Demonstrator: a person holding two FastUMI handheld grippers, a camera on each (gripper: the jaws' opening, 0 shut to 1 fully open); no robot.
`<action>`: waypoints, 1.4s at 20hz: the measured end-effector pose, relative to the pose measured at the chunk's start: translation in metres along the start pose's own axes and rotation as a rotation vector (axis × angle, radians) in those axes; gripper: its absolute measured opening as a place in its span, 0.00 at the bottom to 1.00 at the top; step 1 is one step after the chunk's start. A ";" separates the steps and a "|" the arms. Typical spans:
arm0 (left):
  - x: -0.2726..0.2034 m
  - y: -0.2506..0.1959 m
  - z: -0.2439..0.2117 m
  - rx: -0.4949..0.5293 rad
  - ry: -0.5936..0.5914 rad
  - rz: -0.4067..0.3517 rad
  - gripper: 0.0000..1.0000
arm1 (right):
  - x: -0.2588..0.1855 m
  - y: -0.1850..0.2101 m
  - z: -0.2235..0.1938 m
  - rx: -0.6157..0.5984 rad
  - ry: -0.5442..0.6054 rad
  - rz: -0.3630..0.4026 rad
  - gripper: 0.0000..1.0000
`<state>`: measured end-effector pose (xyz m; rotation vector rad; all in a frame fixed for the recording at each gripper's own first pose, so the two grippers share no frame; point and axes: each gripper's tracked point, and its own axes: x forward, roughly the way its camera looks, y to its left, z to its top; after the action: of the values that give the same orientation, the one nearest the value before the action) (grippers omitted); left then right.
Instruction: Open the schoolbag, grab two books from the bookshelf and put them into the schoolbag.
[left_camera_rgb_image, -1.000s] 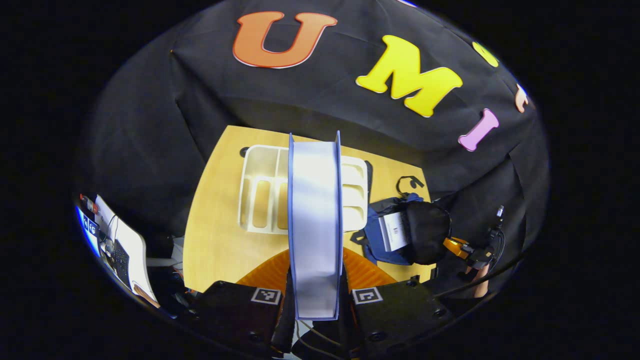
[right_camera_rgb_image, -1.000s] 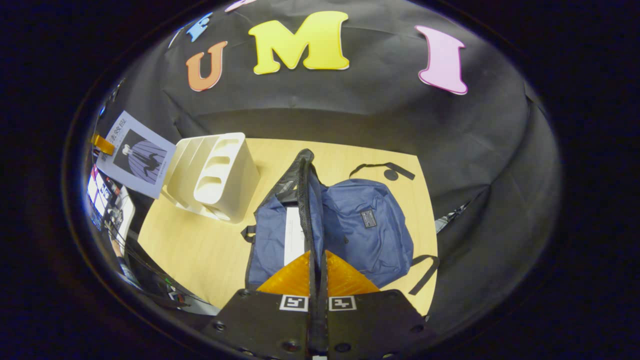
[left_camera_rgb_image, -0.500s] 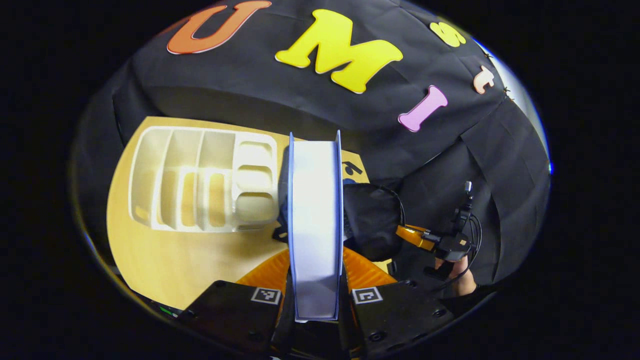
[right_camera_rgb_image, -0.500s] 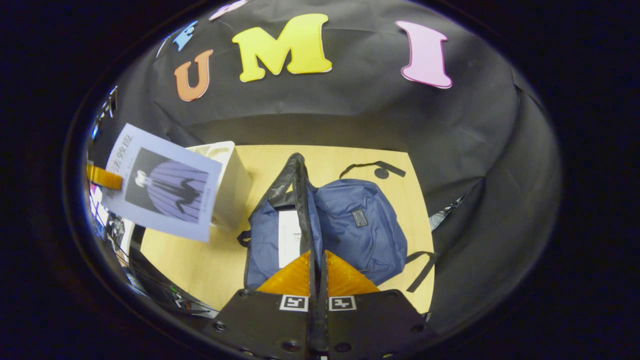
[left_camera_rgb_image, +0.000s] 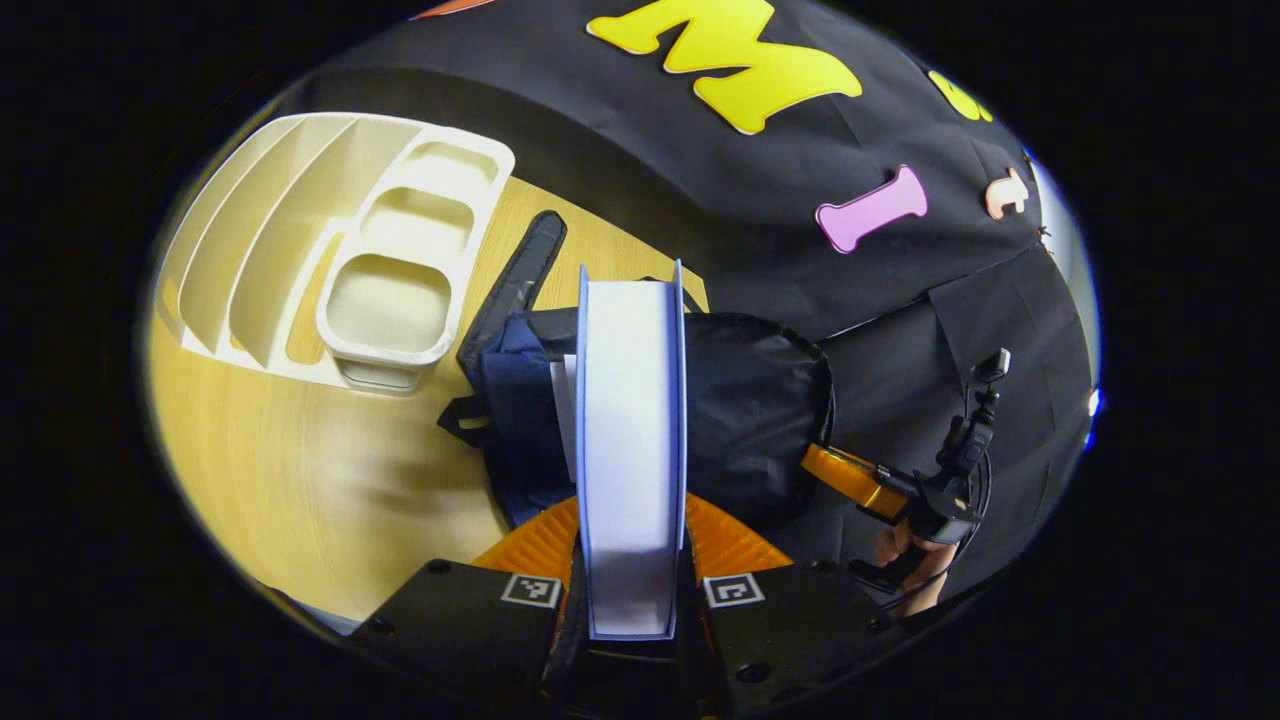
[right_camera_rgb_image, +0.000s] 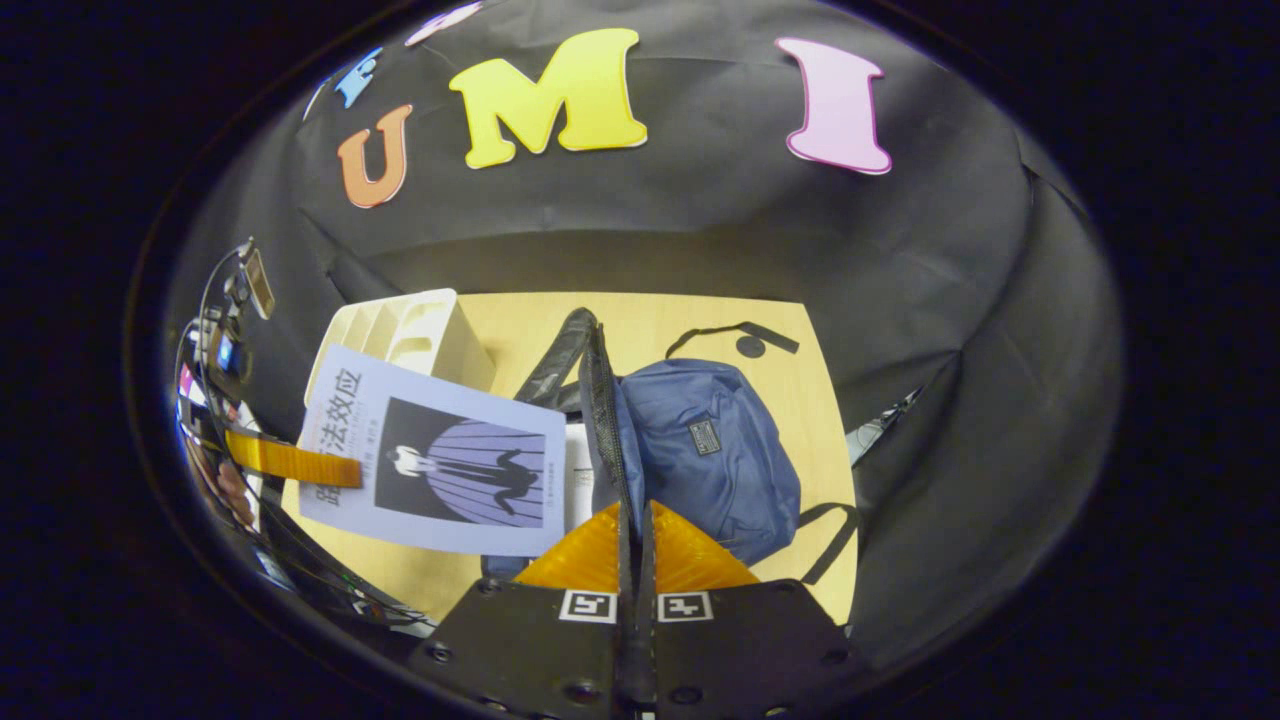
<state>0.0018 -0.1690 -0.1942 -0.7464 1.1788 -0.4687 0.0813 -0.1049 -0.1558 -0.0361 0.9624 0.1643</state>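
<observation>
My left gripper (left_camera_rgb_image: 632, 530) is shut on a pale blue book (left_camera_rgb_image: 630, 440), seen edge-on with its white pages toward me. In the right gripper view that book's cover (right_camera_rgb_image: 440, 470) hangs flat just left of the bag mouth. The blue schoolbag (right_camera_rgb_image: 710, 450) lies on the wooden table (right_camera_rgb_image: 810, 330). My right gripper (right_camera_rgb_image: 634, 540) is shut on the bag's black-lined flap edge (right_camera_rgb_image: 598, 400) and holds it up. A white book (right_camera_rgb_image: 572, 480) lies inside the bag. In the left gripper view the lifted flap (left_camera_rgb_image: 760, 400) stands behind my book.
The cream bookshelf (left_camera_rgb_image: 330, 250) lies on the table left of the bag, its slots bare; it also appears behind the book (right_camera_rgb_image: 400, 330). A bag strap (right_camera_rgb_image: 735, 335) trails toward the table's far edge. A hand (left_camera_rgb_image: 910, 565) holds the right gripper.
My left gripper has carried the book from over the bookshelf rightward and closer to the bag's mouth. The right gripper keeps holding the flap up, nearly still.
</observation>
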 end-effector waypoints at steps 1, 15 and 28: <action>0.006 0.000 0.001 -0.012 -0.008 -0.004 0.37 | -0.002 0.000 0.001 -0.006 0.001 0.000 0.00; 0.097 0.004 0.002 -0.161 -0.043 -0.105 0.37 | -0.024 -0.025 0.045 -0.083 -0.069 -0.077 0.00; 0.180 -0.018 -0.006 -0.272 -0.031 -0.333 0.37 | 0.006 0.000 -0.002 -0.072 0.075 0.006 0.00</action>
<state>0.0563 -0.3060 -0.2989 -1.1910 1.1046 -0.5756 0.0827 -0.1043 -0.1622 -0.1063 1.0312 0.2041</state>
